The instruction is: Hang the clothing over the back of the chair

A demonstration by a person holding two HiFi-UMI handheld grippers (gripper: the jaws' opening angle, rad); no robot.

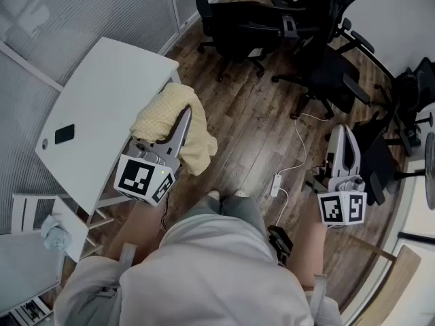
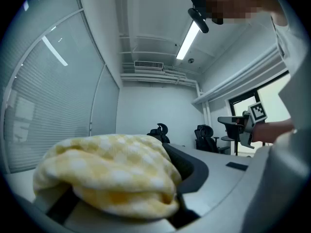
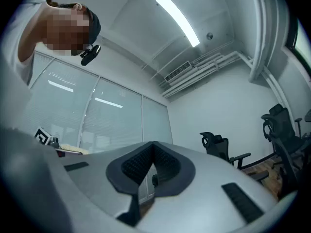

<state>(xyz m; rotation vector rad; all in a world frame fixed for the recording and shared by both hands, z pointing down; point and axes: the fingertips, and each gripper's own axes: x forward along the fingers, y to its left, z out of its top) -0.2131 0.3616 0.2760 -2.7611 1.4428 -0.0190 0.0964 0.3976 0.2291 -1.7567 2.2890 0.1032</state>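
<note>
Left tool (image 1: 182,122) is clamped on the pale yellow checked fabric garment (image 1: 170,124), and its own view shows the cloth bunched thick between the jaws, swelling over one jaw and sagging down its side while the dark pad of the other presses in from the right. The tool points about level, with the garment hanging off its tip in a soft heap, right beside the curved edge of the white worktop (image 1: 102,87) and above the dark wood-plank floor (image 1: 251,134). Over to the right tool (image 3: 151,165): jaws pressed together, ribbed black pads meeting at the tips, nothing between them, nose tipped a little upward. In the head view it sits well apart from the left one, out over the floor on the person's right. Further out, a small black flat rectangle (image 1: 64,134) lies on the worktop, away from the garment. A white cable with a white power strip (image 1: 276,184) trails across the floor between the two tools. Beyond that, a cluster of black office chairs (image 1: 251,26) stands at the far side of the room, well clear of the garment.
</note>
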